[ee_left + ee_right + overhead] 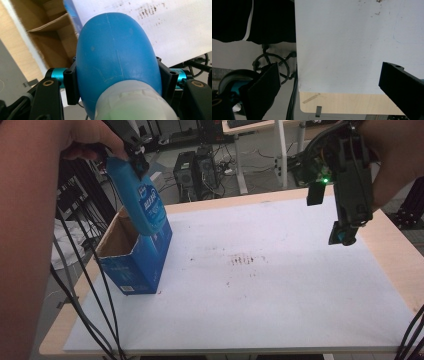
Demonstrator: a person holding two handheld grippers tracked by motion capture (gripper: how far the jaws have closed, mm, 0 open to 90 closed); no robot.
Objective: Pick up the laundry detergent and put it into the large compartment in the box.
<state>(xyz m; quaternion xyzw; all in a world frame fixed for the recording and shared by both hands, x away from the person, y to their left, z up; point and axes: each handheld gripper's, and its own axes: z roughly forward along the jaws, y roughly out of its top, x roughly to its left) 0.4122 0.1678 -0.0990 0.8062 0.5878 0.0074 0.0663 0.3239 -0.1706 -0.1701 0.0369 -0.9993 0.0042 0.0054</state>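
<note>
grey floor (pixel 165 160) | desk legs (pixel 282 152) | computer towers (pixel 195 172) | tangled cables (pixel 225 167)

The blue bottle's (pixel 140 200) label print is too small to read, and its lower end hides the box's (pixel 131 260) far rim. The left hand-held gripper (pixel 134 151) sits half hidden behind it.

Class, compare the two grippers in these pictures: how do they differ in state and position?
The left gripper is shut on the blue bottle; the right gripper is open and holds nothing. The left hangs over the open blue box; the right hovers above the table's far right side. Both are hand-held and black-jawed.
</note>
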